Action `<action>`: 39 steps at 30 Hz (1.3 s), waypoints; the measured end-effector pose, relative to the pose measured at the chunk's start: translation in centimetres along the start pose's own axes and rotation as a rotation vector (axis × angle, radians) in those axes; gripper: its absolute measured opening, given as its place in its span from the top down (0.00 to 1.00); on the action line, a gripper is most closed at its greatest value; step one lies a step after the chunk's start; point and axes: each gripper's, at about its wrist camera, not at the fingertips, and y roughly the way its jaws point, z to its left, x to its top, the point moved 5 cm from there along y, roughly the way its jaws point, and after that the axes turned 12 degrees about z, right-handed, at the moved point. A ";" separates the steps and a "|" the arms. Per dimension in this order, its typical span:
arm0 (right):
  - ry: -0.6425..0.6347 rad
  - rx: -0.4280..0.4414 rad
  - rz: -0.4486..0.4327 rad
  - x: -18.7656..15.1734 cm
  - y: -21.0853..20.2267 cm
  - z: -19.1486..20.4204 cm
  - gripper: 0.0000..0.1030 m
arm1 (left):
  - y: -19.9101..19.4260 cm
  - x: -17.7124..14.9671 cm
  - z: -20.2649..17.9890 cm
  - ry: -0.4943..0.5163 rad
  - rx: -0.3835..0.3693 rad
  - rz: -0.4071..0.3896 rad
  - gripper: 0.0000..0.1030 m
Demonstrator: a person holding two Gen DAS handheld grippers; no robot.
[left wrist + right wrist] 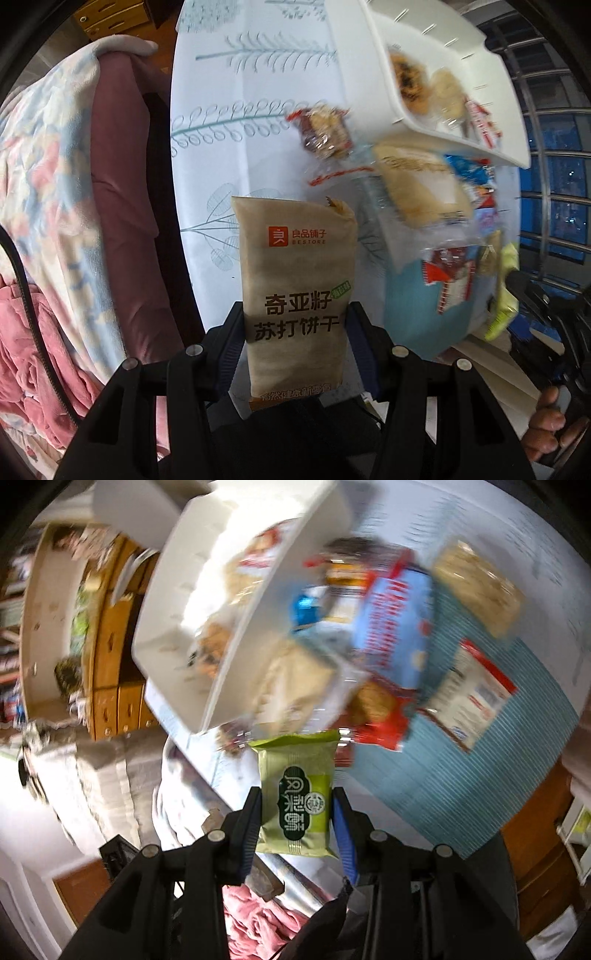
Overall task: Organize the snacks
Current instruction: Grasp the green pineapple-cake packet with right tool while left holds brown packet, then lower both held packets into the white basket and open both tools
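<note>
My left gripper (295, 314) is shut on a tan cracker packet (295, 258) with a red logo, held upright above the table. My right gripper (297, 805) is shut on a small green snack packet (297, 794), its pads pressing both sides. A white bin (436, 48) at the upper right holds a few wrapped pastries; it shows blurred in the right wrist view as the white bin (236, 635). Several loose snack packets (417, 184) lie beside it on a blue mat (410, 295). The green packet (504, 295) and the right gripper show at the left wrist view's right edge.
A white tablecloth (258, 110) with leaf prints covers the table. Pink and floral bedding (55, 221) lies left of it. Wooden drawers (114, 664) stand beyond the bin. A person's hand (550, 432) shows at the lower right. Loose packets (391, 627) crowd the mat (461, 775).
</note>
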 end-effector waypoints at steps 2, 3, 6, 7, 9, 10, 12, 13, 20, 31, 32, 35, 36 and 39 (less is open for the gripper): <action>-0.040 -0.007 -0.001 0.2 -0.2 1.0 0.64 | -1.1 0.0 -0.6 0.010 -0.036 -0.004 0.49; -0.059 -0.007 -0.004 0.5 -0.1 1.8 0.64 | -1.8 0.0 -1.0 0.015 -0.050 -0.010 0.49; -0.099 -0.011 -0.002 1.0 -1.1 2.9 0.64 | -3.9 0.7 -1.9 0.031 -0.060 -0.052 0.49; -0.108 -0.013 -0.003 1.5 -1.4 3.3 0.64 | -4.7 1.1 -2.3 0.033 -0.066 -0.062 0.49; -0.142 -0.025 -0.013 2.4 -1.8 4.3 0.64 | -6.2 1.9 -3.1 0.037 -0.080 -0.088 0.49; -0.155 -0.029 -0.017 2.8 -2.0 4.6 0.64 | -6.9 2.4 -3.5 0.037 -0.085 -0.101 0.49; -0.182 -0.034 -0.015 3.8 -2.3 5.2 0.64 | -8.4 3.6 -4.5 0.040 -0.089 -0.133 0.49; -0.189 -0.036 -0.012 4.2 -2.3 5.4 0.64 | -9.0 4.1 -4.8 0.039 -0.091 -0.145 0.49; -0.267 -0.046 0.006 8.0 -2.8 6.7 0.64 | -12.1 8.8 -7.8 0.027 -0.088 -0.235 0.49; -0.403 -0.081 0.014 13.4 -3.6 8.0 0.63 | -13.8 16.7 -12.6 0.022 -0.074 -0.340 0.49; -0.407 -0.083 0.015 13.8 -3.7 8.0 0.62 | -13.8 17.1 -12.8 0.019 -0.076 -0.340 0.48; -0.393 -0.095 0.034 14.7 -3.4 7.5 0.62 | -13.2 17.9 -13.4 0.005 -0.077 -0.330 0.48; -0.384 -0.096 0.047 14.9 -3.2 7.2 0.62 | -13.0 18.0 -13.3 0.001 -0.077 -0.323 0.48; -0.373 -0.090 0.067 15.3 -2.9 6.8 0.58 | -11.9 18.0 -13.2 -0.021 -0.080 -0.290 0.46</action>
